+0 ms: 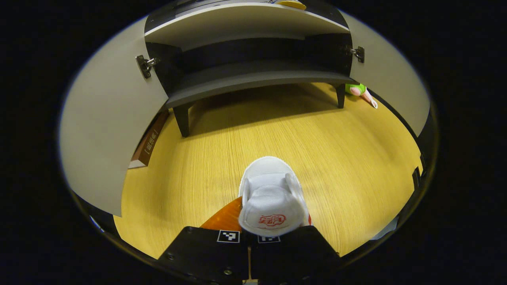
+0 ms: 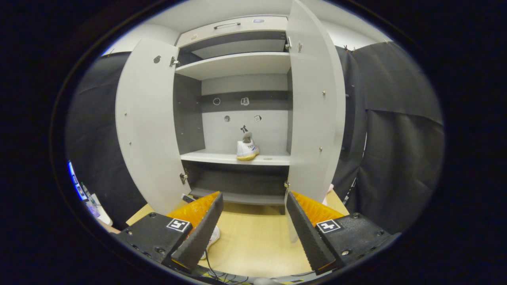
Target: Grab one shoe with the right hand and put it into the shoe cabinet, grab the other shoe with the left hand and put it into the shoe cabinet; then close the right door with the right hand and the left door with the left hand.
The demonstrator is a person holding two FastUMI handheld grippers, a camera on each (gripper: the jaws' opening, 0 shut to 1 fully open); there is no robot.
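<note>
In the left gripper view a white shoe (image 1: 271, 194) with a red logo hangs just above the wooden floor (image 1: 348, 158), in front of the cabinet's low bottom shelf (image 1: 245, 79). My left gripper (image 1: 273, 211) is shut on it, one finger on each side. In the right gripper view the other white shoe (image 2: 247, 149) stands on the cabinet's middle shelf (image 2: 222, 157). My right gripper (image 2: 254, 198) is open and holds nothing, back from the cabinet and facing it. Both doors stand open, the left door (image 2: 146, 126) and the right door (image 2: 315, 114).
A brown box (image 1: 148, 142) leans behind the left door (image 1: 103, 130) by a cabinet leg. A green toy (image 1: 358, 90) lies on the floor near the right door (image 1: 392, 87). An upper shelf (image 2: 237, 63) is bare. Black cloth walls stand on both sides.
</note>
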